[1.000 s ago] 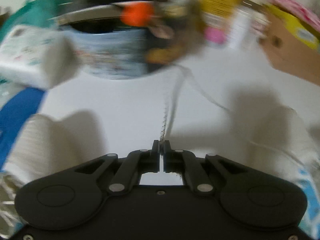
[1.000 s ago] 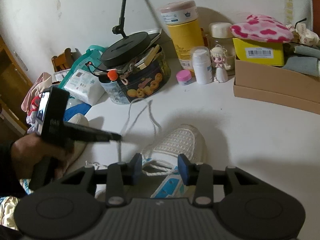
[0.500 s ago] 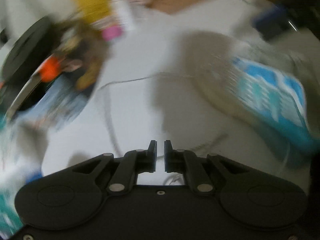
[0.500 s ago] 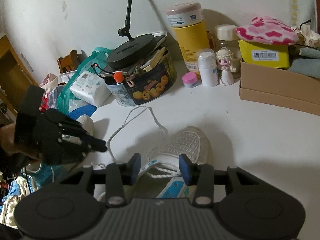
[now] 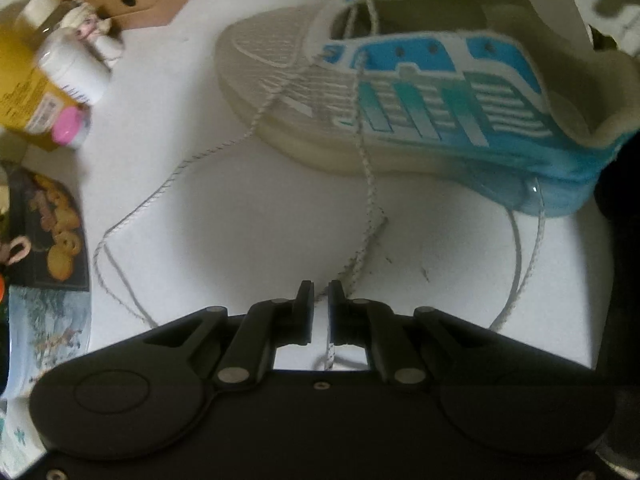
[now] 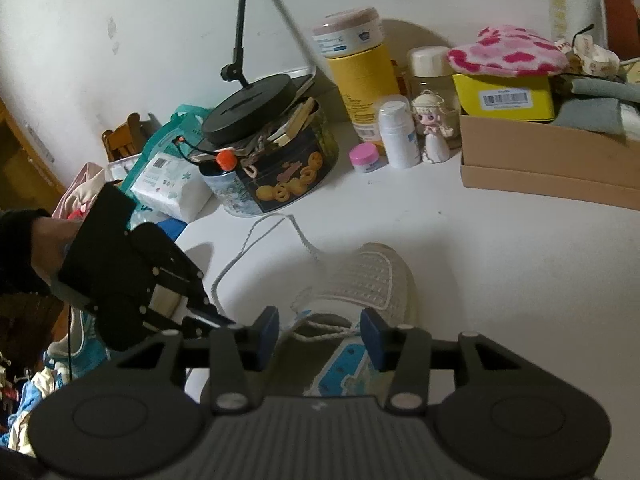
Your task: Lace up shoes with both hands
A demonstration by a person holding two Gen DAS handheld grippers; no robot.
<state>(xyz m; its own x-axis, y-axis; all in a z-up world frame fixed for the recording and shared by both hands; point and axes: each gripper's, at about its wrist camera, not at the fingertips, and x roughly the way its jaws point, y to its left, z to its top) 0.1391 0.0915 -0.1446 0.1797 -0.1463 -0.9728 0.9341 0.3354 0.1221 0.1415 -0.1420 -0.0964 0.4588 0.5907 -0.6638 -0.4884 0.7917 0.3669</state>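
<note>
Looking along the right wrist view, left to right: wooden furniture (image 6: 24, 140) at far left against white wall (image 6: 120, 40); heap of clothes and bags (image 6: 80, 200) off table's left edge. Person's hand (image 6: 38, 248) in dark sleeve holding left gripper (image 6: 224, 320), tilted down over table's near left part, just beside right gripper (image 6: 318, 332). Left jaws nearly pressed together, narrow slit showing in left wrist view (image 5: 319, 300); white shoelace (image 5: 370, 200) running into that slit, pinched near its end. White table (image 6: 500, 260) mostly bare in middle, faint scuff marks near left fingers. Tissue pack (image 6: 172, 188) and cookie tin (image 6: 276, 176) toward back left edge, black round stand base (image 6: 252, 108) sitting on tin, its pole going up the wall. Lace looping slack on table from tin's front toward shoe toe. White and blue sneaker (image 6: 360, 292) on table's near middle, toe pointing toward back, partly under right gripper. Right jaws spread and opening, straddling laced throat of sneaker, pads not pressing anything. Yellow canister (image 6: 360, 68), white pump bottle (image 6: 398, 136), pink-lidded jar (image 6: 364, 158), doll figurine (image 6: 434, 128) along back edge. Cardboard box (image 6: 540, 160) at back right corner, holding yellow box (image 6: 504, 98), pink heart-print cloth (image 6: 508, 54) on top.
</note>
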